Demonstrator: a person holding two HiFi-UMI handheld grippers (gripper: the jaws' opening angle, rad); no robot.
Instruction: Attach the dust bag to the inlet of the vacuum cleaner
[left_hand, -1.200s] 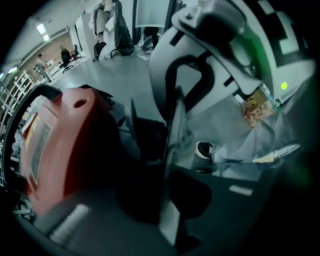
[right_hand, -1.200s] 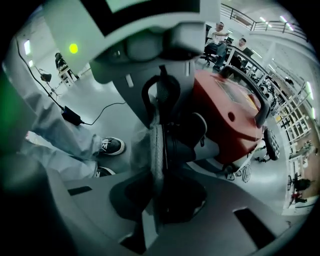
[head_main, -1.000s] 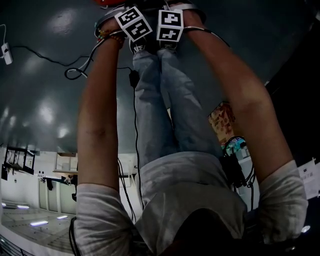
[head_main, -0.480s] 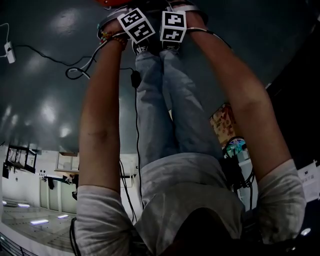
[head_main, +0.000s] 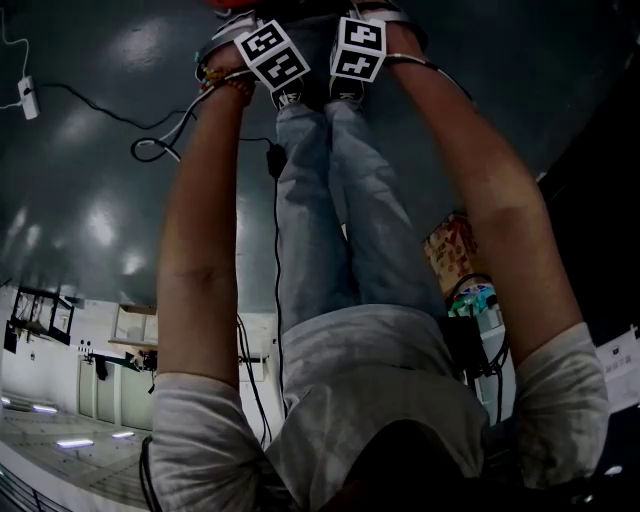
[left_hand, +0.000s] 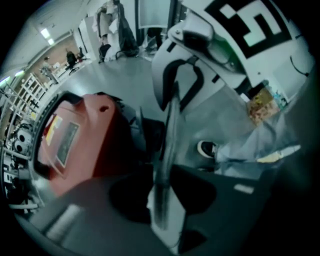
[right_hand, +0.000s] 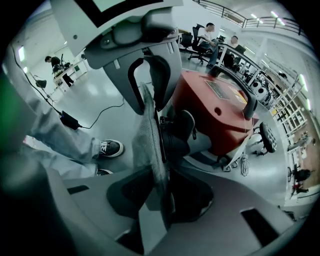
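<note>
Gripping dust bag (right_hand: 149, 135) edge-on, clamped tight in both left gripper (left_hand: 162, 187) and right gripper (right_hand: 157, 187). Seeing vacuum cleaner (right_hand: 220, 115) just beyond jaws, bag apart from it. Judging approach to inlet (not made out); needs bag opening squared to it, pressed home.

The head camera pointed almost straight down the person's own front, so the legs (head_main: 330, 200) ran up the frame toward the floor (head_main: 90, 170), and the two marker cubes (head_main: 272, 55) sat far off at the top edge. The camera on the left gripper (left_hand: 162, 172) rode close behind its jaws and looked along them, with the red vacuum cleaner (left_hand: 75, 140) near on its left. The camera on the right gripper (right_hand: 159, 175) faced the opposite way, with the vacuum cleaner on its right. Each view showed the same dust bag (left_hand: 169, 130) edge-on between closed jaws. Each also showed the other gripper's body close ahead and a shoe (left_hand: 206, 148) on the floor beyond.
</note>
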